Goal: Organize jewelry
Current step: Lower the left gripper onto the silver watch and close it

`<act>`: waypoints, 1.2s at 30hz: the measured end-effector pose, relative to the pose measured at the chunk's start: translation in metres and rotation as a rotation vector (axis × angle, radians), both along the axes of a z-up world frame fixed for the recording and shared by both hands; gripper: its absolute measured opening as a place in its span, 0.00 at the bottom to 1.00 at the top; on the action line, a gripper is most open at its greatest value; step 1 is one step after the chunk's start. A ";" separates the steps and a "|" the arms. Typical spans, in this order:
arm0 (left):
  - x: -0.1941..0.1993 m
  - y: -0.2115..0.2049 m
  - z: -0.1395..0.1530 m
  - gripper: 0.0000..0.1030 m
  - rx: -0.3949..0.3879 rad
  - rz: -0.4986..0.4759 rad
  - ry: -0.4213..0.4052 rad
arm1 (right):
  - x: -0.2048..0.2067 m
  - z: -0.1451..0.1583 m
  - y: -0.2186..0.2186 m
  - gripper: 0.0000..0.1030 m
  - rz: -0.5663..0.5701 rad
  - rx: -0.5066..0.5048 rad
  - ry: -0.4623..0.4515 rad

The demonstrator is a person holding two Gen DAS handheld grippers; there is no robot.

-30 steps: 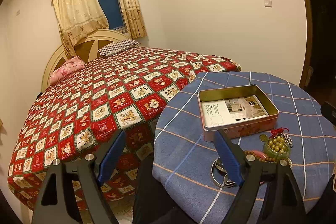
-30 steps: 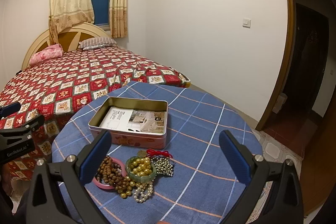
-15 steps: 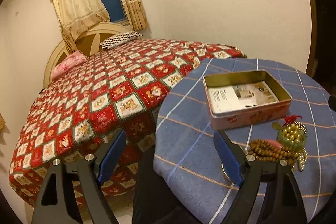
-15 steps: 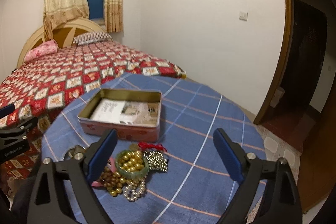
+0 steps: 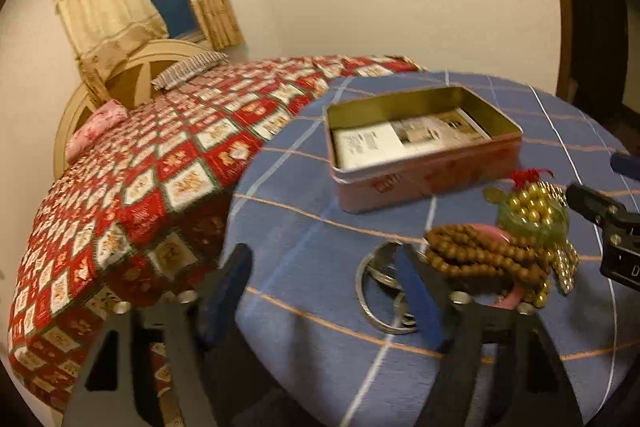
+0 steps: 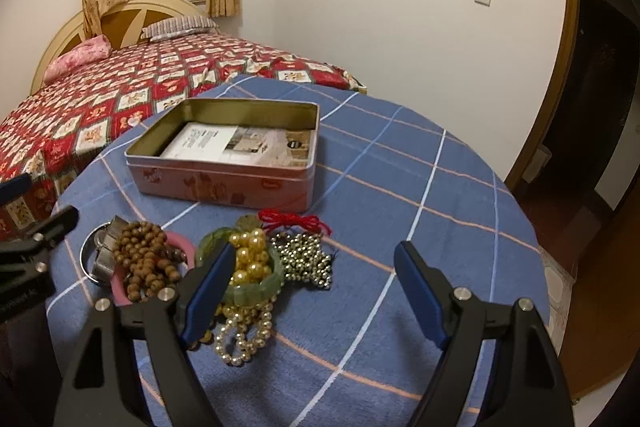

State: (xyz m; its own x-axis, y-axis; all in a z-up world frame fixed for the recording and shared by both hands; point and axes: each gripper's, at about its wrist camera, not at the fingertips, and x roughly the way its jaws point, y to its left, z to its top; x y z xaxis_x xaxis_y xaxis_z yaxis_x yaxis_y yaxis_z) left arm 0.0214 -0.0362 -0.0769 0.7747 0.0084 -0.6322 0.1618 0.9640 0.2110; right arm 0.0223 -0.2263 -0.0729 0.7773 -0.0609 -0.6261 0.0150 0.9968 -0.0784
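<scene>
- Change since the earlier frames: both grippers are sitting lower and nearer the jewelry pile, the tin and beads are looming larger in each view, and both pairs of jaws are standing narrower than a second ago.
- Left wrist view: the left gripper (image 5: pixel 326 293) is hanging over the near edge of the round table (image 5: pixel 304 339), which is wearing a blue checked cloth. Its jaws are closing, pads still apart, nothing pressing between them. Its right-hand finger is overlapping the silver bangles (image 5: pixel 370 289) lying flat on the cloth.
- Same view: the brown wooden beads (image 5: pixel 476 255) are resting just right of the bangles, piled over a pink bangle (image 5: pixel 510 297). The green bangle (image 5: pixel 532 219) with gold beads heaped in it is sitting behind them. The open tin (image 5: pixel 424 151) is standing beyond the pile, printed paper lying flat inside. Picture is blurring somewhat.
- Same view: part of the right gripper's black body is showing at the right edge. A bed (image 5: pixel 160 163) with a red patchwork cover is filling the left side.
- Right wrist view: the right gripper (image 6: pixel 312 291) is hovering over the pile, jaws closing, pads apart and gripping nothing. Its left finger is covering part of the green bangle (image 6: pixel 256 287); the small silver beads (image 6: pixel 306 261) are lying between the fingers, untouched.
- Same view: a pearl bracelet (image 6: pixel 240 339) is lying nearest the camera, and a red cord (image 6: pixel 294 219) is lying between pile and tin (image 6: pixel 228 163).
</scene>
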 end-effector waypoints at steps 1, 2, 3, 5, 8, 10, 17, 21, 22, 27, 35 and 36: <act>0.001 -0.002 -0.002 0.67 -0.002 -0.004 0.010 | -0.001 0.000 -0.001 0.81 0.002 0.002 -0.003; 0.001 -0.004 -0.004 0.67 -0.006 -0.008 0.020 | 0.000 0.000 -0.001 0.81 0.002 0.003 -0.004; 0.002 -0.005 -0.006 0.66 -0.011 -0.012 0.024 | 0.000 0.000 -0.001 0.81 0.002 0.005 -0.007; 0.002 -0.009 -0.008 0.65 -0.015 -0.021 0.032 | 0.001 -0.001 -0.001 0.81 -0.001 0.009 -0.010; 0.000 -0.014 -0.010 0.64 -0.011 -0.030 0.035 | 0.001 -0.002 -0.002 0.81 -0.001 0.011 -0.011; 0.000 -0.017 -0.011 0.64 -0.008 -0.035 0.029 | 0.001 -0.002 -0.003 0.81 -0.001 0.014 -0.011; -0.006 -0.023 -0.005 0.63 -0.026 -0.061 0.023 | 0.002 -0.003 -0.002 0.81 0.006 0.006 -0.016; -0.003 -0.030 -0.018 0.63 0.016 -0.074 0.059 | 0.002 -0.004 -0.001 0.81 0.008 0.005 -0.014; -0.001 -0.029 -0.022 0.63 0.010 -0.076 0.070 | 0.002 -0.004 -0.001 0.81 0.009 0.003 -0.014; 0.002 -0.024 -0.023 0.21 -0.051 -0.106 0.080 | 0.002 -0.004 0.001 0.81 0.010 -0.002 -0.017; -0.002 -0.015 -0.012 0.00 -0.115 -0.144 0.063 | 0.001 -0.003 0.001 0.81 0.011 -0.010 -0.025; -0.003 -0.014 -0.009 0.00 -0.124 -0.146 0.060 | 0.001 -0.002 0.001 0.81 0.010 -0.010 -0.029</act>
